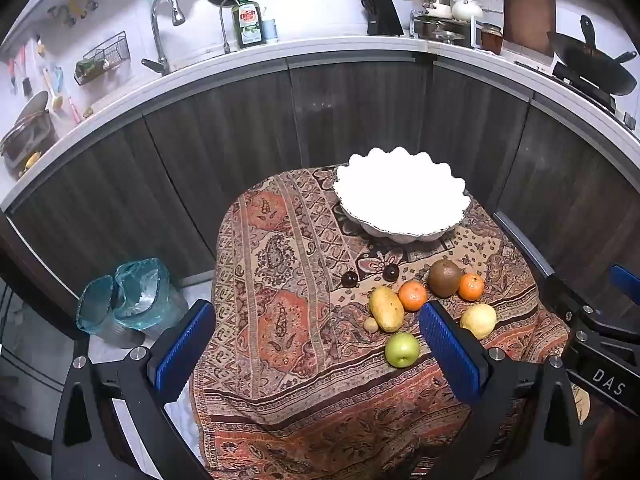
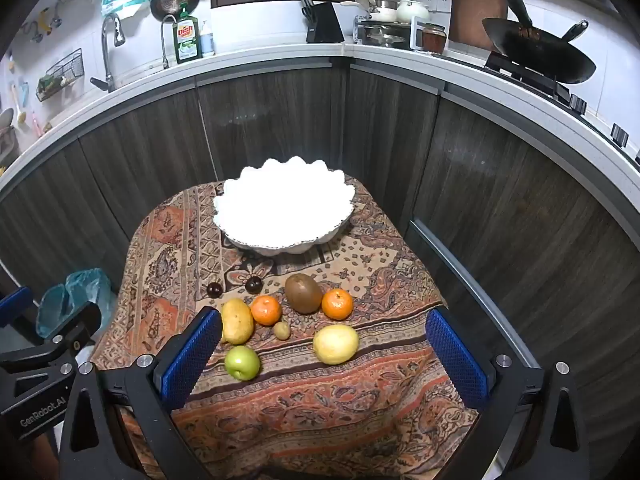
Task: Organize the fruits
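A white scalloped bowl [image 1: 402,196] [image 2: 285,208] stands empty at the far side of a small table under a patterned cloth [image 1: 280,280] [image 2: 180,240]. In front of it lie a green apple [image 1: 402,349] [image 2: 242,362], a yellow mango [image 1: 386,309] [image 2: 237,321], two oranges [image 1: 412,295] [image 2: 337,303], a brown kiwi [image 1: 444,277] [image 2: 303,293], a yellow lemon [image 1: 478,320] [image 2: 335,344], two dark plums [image 1: 349,279] [image 2: 214,290] and a small longan [image 1: 371,325] [image 2: 282,329]. My left gripper [image 1: 316,344] hovers open, left of the fruit. My right gripper [image 2: 324,354] hovers open near the lemon and apple, empty.
A kitchen counter [image 1: 320,50] with a sink tap, dish soap bottle [image 1: 248,20], knife block and a wok [image 2: 540,56] curves behind dark cabinet doors. A bin with a blue-green liner [image 1: 132,300] stands on the floor left of the table.
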`<state>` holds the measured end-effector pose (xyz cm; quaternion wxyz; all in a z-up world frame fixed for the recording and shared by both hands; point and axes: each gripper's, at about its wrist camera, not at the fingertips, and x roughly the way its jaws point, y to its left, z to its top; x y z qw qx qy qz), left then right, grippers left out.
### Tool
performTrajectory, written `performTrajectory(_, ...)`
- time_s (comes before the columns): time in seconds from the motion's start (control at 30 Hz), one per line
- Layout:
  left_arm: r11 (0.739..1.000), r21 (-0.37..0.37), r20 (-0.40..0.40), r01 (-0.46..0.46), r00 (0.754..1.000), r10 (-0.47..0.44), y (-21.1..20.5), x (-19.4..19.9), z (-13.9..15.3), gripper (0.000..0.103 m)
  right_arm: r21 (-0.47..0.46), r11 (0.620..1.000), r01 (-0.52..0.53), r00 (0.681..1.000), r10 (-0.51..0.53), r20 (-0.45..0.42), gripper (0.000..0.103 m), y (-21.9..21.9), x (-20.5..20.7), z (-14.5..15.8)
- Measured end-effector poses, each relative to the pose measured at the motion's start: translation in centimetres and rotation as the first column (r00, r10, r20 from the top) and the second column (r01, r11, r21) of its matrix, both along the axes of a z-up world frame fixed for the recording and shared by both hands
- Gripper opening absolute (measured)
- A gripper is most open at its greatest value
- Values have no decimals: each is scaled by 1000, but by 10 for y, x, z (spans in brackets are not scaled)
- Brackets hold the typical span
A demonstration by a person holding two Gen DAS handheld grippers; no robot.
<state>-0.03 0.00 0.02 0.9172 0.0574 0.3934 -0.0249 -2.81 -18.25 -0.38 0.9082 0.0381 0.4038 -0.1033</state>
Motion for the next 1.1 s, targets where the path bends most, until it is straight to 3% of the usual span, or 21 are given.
performTrajectory(1.1, 1000, 13, 11, -9, 1000, 9, -2, -2, 4, 103, -7, 1000, 5, 1000, -5, 12, 103, -2, -1, 3)
